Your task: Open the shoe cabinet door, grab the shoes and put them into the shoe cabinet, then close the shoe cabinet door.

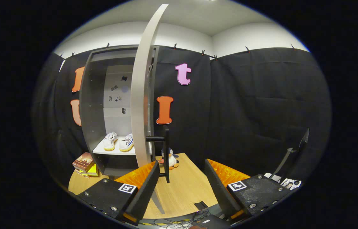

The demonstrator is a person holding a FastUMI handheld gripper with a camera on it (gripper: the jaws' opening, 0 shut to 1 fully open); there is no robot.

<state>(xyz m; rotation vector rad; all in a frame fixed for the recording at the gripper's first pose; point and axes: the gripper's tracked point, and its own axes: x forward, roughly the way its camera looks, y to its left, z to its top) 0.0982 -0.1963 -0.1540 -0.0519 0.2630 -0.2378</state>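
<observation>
The gripper (pixel 181 178) has its 2 fingers spread wide apart, with nothing clamped between them. The shoe cabinet (pixel 97 105) stands upright on the wooden table (pixel 185 187), beyond the left finger and against the black booth wall. The cabinet door (pixel 142 89) is open and stands edge-on toward the camera, so that its pale edge rises in a curve from just ahead of the left finger to above the cabinet top. The door handle (pixel 165 156), a dark vertical bar on 2 short mounts, sits on the door's right side, just ahead of the left fingertip and within the gap between the fingers; whether the finger touches it cannot be told. The 2 shoes (pixel 118 142), white with yellow soles, rest side by side on the white shelf (pixel 115 151) inside the cabinet, toes facing outward. A small penguin toy (pixel 169 159) stands on the table just behind the handle. A stack of books (pixel 85 163) lies on the table to the left of the cabinet base. Cables (pixel 179 222) lie at the near table edge between the fingers.
</observation>
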